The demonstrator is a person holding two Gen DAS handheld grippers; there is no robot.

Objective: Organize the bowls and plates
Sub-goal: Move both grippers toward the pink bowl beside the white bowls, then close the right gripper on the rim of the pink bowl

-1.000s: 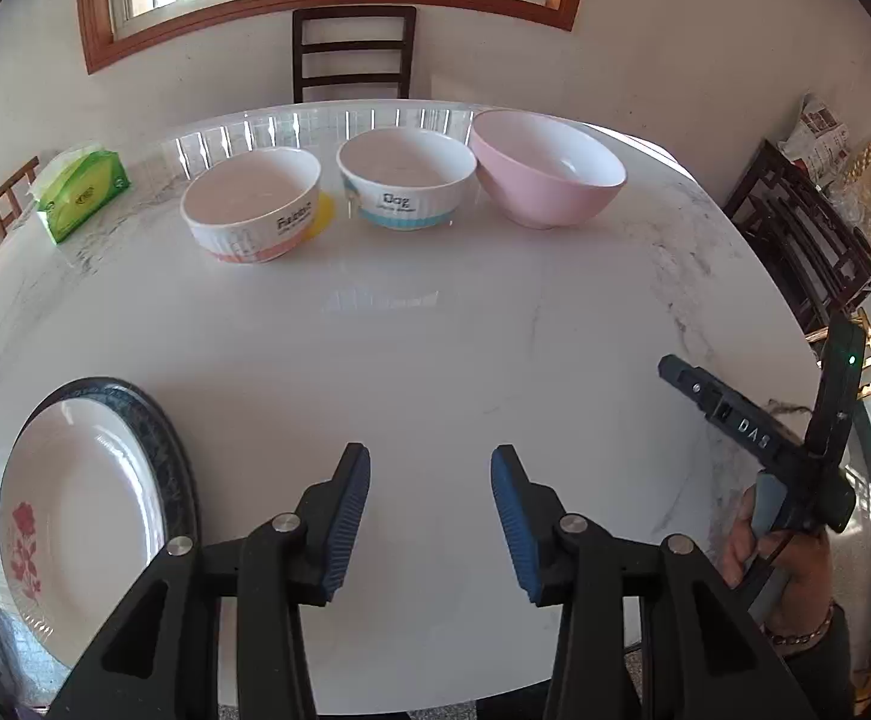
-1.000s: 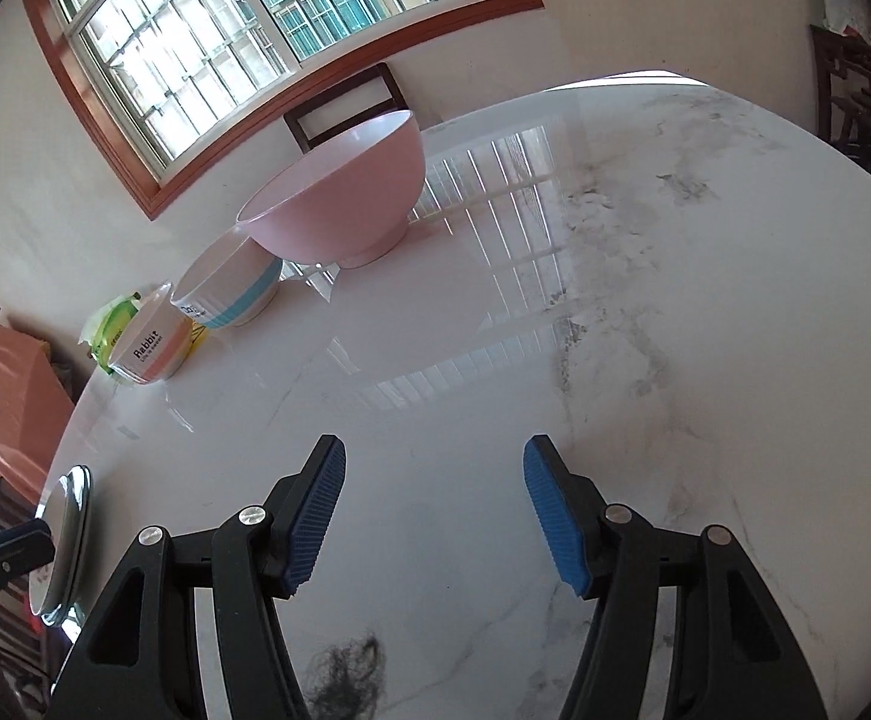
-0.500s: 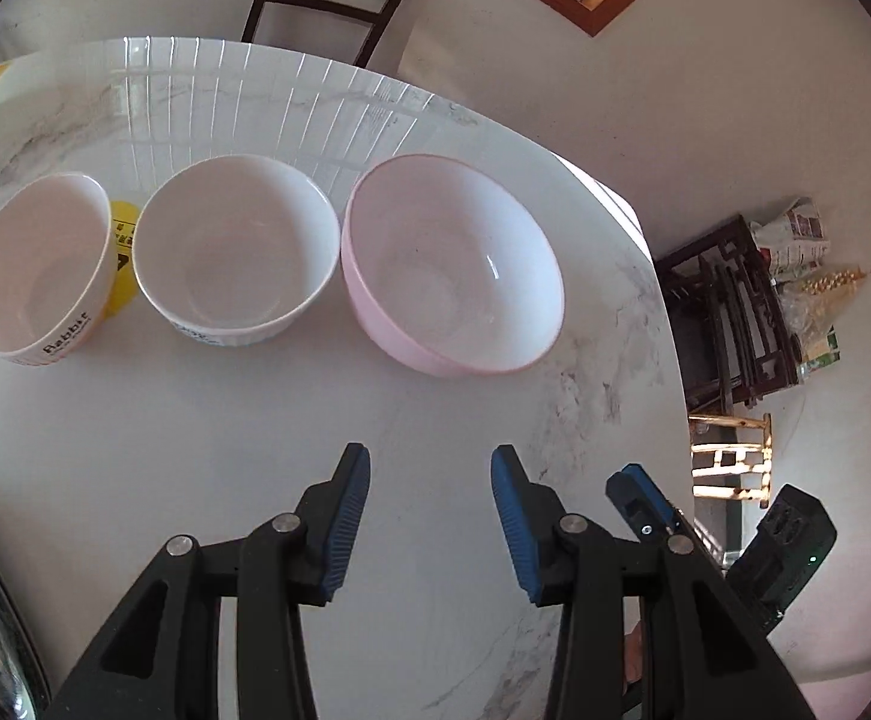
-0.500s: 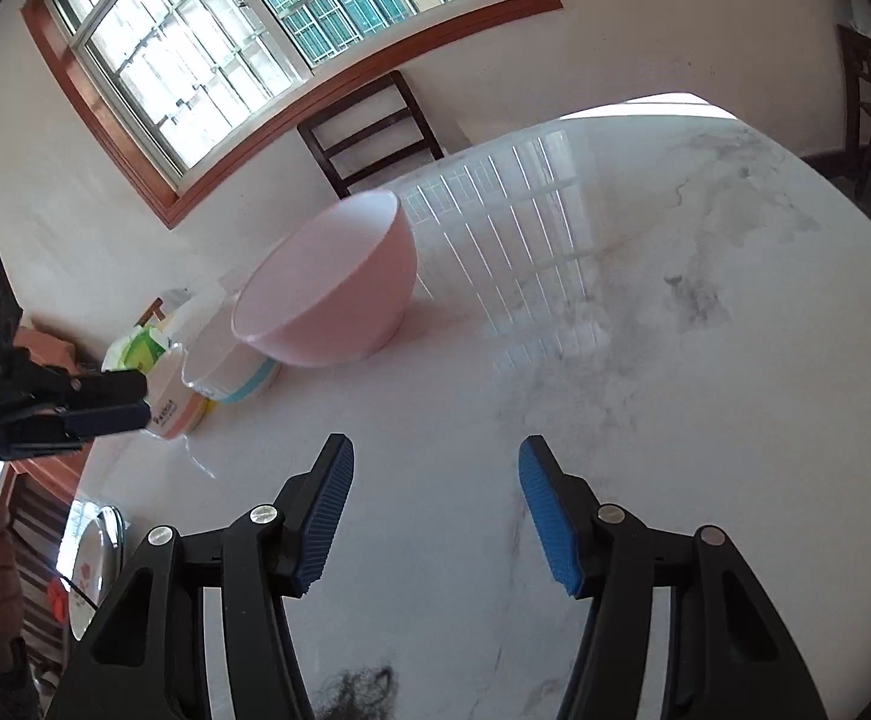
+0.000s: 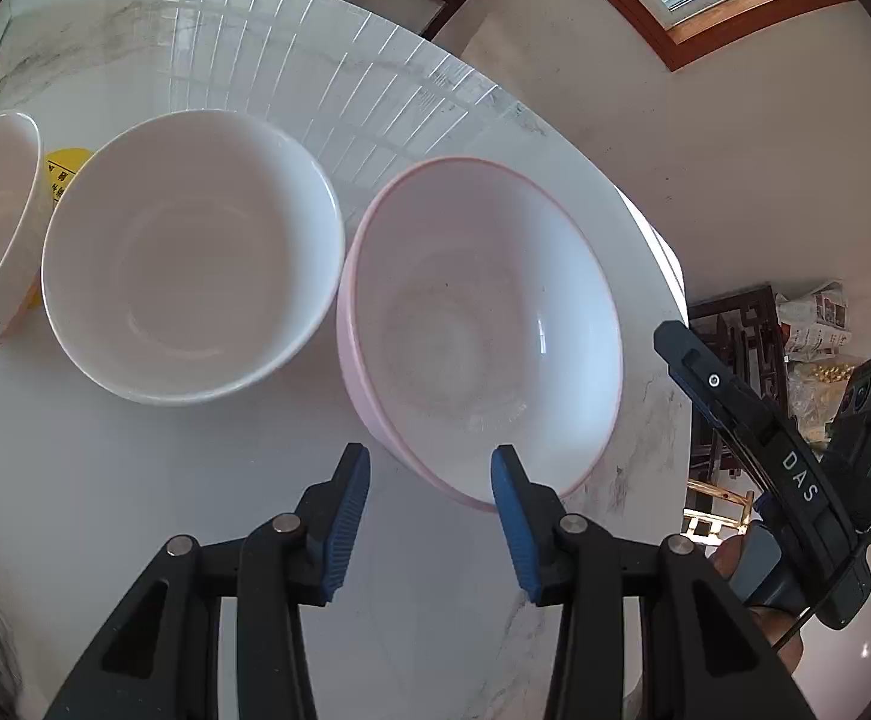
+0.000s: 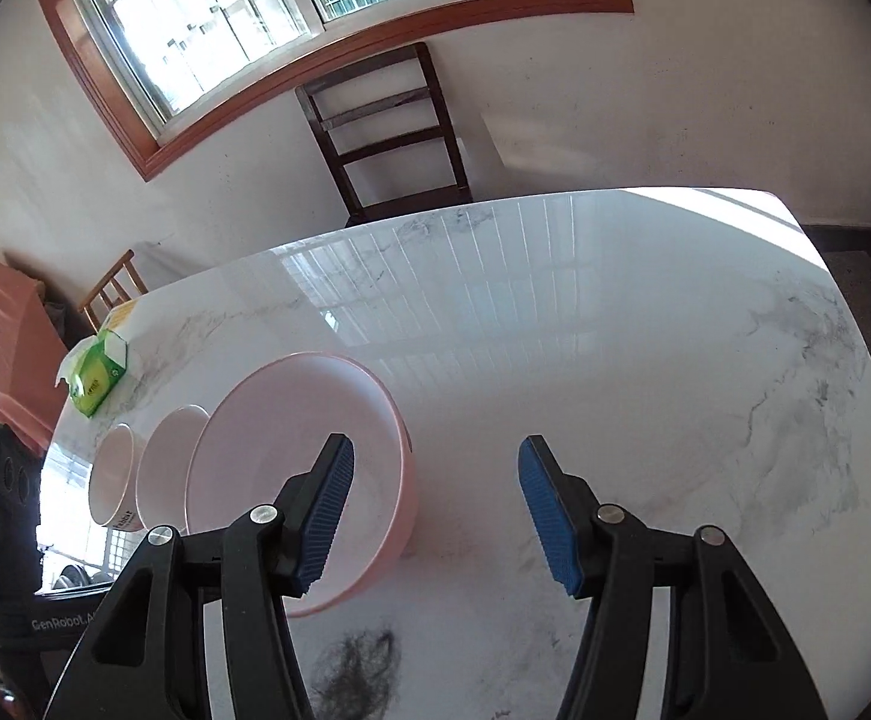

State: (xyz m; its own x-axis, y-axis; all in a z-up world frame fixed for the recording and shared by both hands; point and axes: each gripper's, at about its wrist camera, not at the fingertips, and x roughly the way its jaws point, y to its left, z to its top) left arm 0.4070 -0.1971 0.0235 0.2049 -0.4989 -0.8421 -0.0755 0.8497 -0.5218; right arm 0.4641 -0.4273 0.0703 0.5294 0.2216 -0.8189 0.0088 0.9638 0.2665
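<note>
"DAS" marks the right gripper (image 5: 735,414). Beside the glossy round pink bowl (image 5: 483,330) on the marble counter (image 5: 135,510), both grippers' ribbed blue fingers (image 5: 345,510) stand apart, empty.

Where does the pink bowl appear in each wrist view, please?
Left wrist view: the pink bowl sits centre-right, just beyond the claw tips, at the table's edge.
Right wrist view: the pink bowl lies lower left, partly behind the claw's left finger.
Shared landmark: the white bowl right beside it.
</note>
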